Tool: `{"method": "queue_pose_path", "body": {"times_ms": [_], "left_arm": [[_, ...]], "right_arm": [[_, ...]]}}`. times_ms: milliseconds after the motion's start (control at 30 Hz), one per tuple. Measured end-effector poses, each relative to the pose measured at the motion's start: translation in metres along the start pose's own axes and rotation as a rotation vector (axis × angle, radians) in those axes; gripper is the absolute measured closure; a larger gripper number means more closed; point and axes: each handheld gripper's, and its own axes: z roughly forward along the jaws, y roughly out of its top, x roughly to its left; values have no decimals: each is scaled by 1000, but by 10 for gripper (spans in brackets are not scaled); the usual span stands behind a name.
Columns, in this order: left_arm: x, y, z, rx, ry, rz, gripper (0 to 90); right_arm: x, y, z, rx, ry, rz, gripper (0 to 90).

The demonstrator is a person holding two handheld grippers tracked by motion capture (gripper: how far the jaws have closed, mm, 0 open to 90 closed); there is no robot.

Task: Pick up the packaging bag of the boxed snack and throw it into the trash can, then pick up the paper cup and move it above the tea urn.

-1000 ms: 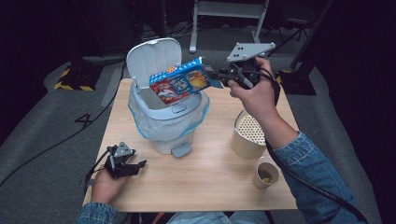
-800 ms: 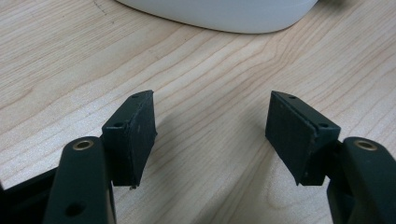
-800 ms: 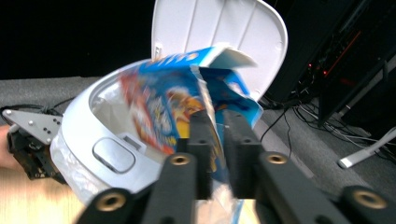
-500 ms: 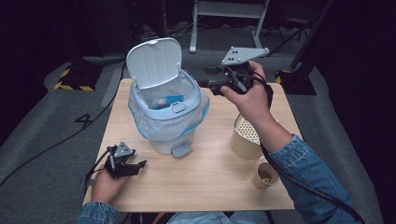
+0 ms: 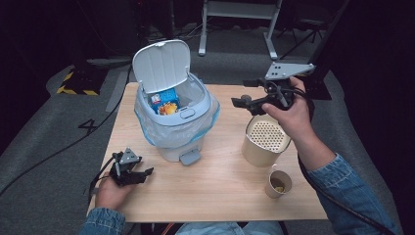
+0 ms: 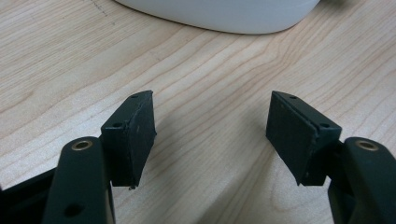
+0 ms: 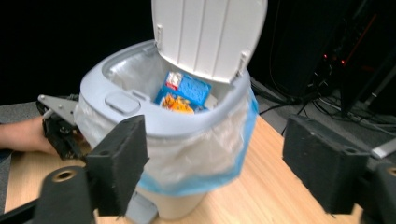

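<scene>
The snack packet (image 5: 164, 104) is lying inside the small pedal bin (image 5: 174, 128), on the blue plastic liner, and the white lid (image 5: 161, 66) is standing open behind it. In the right gripper view the packet (image 7: 184, 92) is showing its blue and orange print just under the lid edge.

The right gripper (image 5: 243, 98) is hovering to the right of the bin, above the table (image 5: 220, 181), with its jaws spread wide and nothing between them. The left gripper (image 5: 142, 172) is resting on the table in front of the bin, to its left side; its jaws are also wide apart and empty, with only bare wood between them.

I am judging that the throwing away is done, because the packet is in the bin and no gripper is touching it. What is remaining seems to be closing the lid. To the right of the bin a beige container with a perforated top (image 5: 265, 142) and a small paper cup (image 5: 279, 183) are standing; they may be waiting too, but I cannot tell.
</scene>
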Motion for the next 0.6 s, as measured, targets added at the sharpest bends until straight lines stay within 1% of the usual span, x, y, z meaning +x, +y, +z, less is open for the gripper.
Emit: {"method": "queue_pose_path", "body": {"times_ms": [100, 167, 300, 500, 600], "left_arm": [[0, 0, 0, 1, -4, -8, 333], [1, 0, 0, 4, -2, -9, 334], [1, 0, 0, 5, 1, -6, 334], [1, 1, 0, 6, 5, -9, 334], [1, 1, 0, 5, 4, -14, 334]], "right_arm": [[-2, -12, -13, -3, -6, 19, 197], [-3, -18, -20, 4, -11, 24, 193], [-1, -34, -36, 23, -23, 28, 184], [1, -56, -58, 27, -31, 50, 183], [1, -70, -69, 35, -42, 58, 183]]}}
